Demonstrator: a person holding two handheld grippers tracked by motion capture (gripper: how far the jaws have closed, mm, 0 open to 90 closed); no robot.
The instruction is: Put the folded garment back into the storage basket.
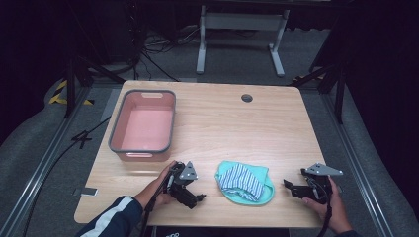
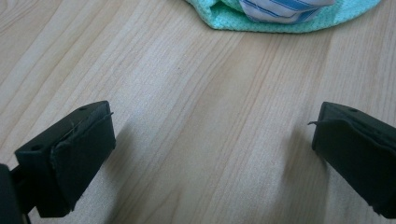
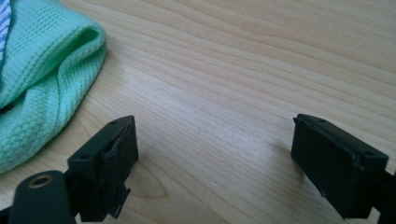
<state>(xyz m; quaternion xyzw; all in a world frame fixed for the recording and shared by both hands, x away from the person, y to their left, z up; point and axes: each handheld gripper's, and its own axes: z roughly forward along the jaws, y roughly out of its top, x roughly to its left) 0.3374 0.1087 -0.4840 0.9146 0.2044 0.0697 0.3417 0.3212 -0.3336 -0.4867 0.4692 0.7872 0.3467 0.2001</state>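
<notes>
light wooden table [image 1: 217, 123], rounded corners, small round cable hole [image 1: 246, 98] near far edge. pink bin [image 1: 144, 126] with grey rim on far-left part of tabletop, inside bare. mint-green waffle cloth [image 1: 257, 193] near the near edge, a little right of centre, with blue-and-white striped cloth [image 1: 243, 180] bunched on top of it. left gripper [image 1: 193, 199] just left of the cloths, held low over the wood, jaws pointing right toward them; in left gripper view pads [image 2: 79, 154] spread wide, nothing between, bare wood under, green cloth edge [image 2: 280, 21] ahead and apart. right gripper [image 1: 292, 188] right of the cloths, jaws pointing left; in right gripper view pads [image 3: 114, 163] wide apart too, gripping nothing, folded green cloth [image 3: 46, 88] just beyond the left pad, contact not clear. open wood between bin and cloths, and across far-right half of table. grey floor, metal rails and a white stand [image 1: 242, 34] beyond the far edge.
</notes>
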